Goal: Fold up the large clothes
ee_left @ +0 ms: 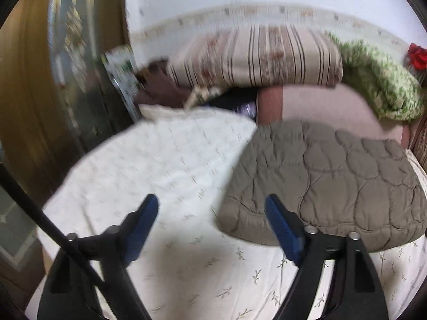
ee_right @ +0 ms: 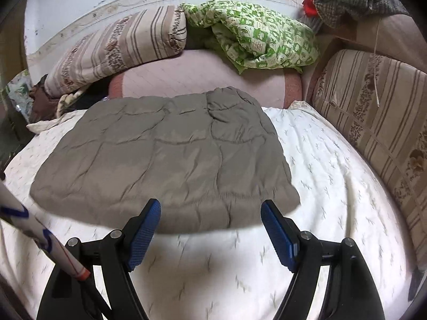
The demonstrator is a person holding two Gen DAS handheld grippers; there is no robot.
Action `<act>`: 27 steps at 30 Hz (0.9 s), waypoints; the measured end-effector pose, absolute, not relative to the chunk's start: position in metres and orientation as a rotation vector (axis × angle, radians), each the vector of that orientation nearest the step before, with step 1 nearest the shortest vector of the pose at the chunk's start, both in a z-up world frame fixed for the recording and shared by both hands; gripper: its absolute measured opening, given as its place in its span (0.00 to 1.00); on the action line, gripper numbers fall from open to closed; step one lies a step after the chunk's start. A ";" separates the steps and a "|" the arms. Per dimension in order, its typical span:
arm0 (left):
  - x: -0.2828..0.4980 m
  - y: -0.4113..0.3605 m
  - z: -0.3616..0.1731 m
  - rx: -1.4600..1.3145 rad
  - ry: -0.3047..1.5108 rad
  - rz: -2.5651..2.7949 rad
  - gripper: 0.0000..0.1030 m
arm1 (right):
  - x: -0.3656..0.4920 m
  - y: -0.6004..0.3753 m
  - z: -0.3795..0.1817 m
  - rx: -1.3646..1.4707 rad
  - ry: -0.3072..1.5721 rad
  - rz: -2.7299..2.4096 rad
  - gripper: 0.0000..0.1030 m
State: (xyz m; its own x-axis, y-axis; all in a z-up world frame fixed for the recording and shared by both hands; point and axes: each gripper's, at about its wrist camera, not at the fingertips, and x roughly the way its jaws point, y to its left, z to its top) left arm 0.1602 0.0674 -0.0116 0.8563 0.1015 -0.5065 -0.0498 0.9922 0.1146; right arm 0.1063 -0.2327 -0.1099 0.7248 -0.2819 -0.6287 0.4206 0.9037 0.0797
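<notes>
A grey-brown quilted padded garment (ee_right: 160,157) lies folded into a rough rectangle on the white leaf-print bedsheet (ee_right: 333,176). In the left wrist view the garment (ee_left: 333,176) lies ahead and to the right. My left gripper (ee_left: 212,202) is open and empty above the sheet, at the garment's near left corner. My right gripper (ee_right: 210,208) is open and empty, just above the garment's near edge. Both have blue pads on black fingers.
A striped floral folded quilt (ee_right: 117,45) and a green patterned blanket (ee_right: 256,34) lie at the far side of the bed. A striped cushion (ee_right: 379,122) lines the right side. A wooden door (ee_left: 29,93) stands at the left. A pink mattress pad (ee_right: 202,77) lies behind the garment.
</notes>
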 end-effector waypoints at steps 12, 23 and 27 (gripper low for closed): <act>0.057 0.072 0.047 0.076 0.341 0.058 0.86 | 0.035 -0.180 -0.117 0.257 0.695 -0.322 0.79; 0.014 0.080 0.067 0.019 0.304 0.064 0.93 | 0.005 -0.151 -0.109 0.275 0.696 -0.283 0.79; 0.005 0.084 0.074 0.004 0.279 0.060 0.96 | -0.003 -0.147 -0.101 0.263 0.675 -0.297 0.79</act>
State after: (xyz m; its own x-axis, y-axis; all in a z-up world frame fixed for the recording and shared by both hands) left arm 0.0048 0.0837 0.0739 0.9594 0.0599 -0.2755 -0.0588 0.9982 0.0124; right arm -0.0026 -0.1465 -0.1010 0.7418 -0.1835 -0.6450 0.3519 0.9253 0.1415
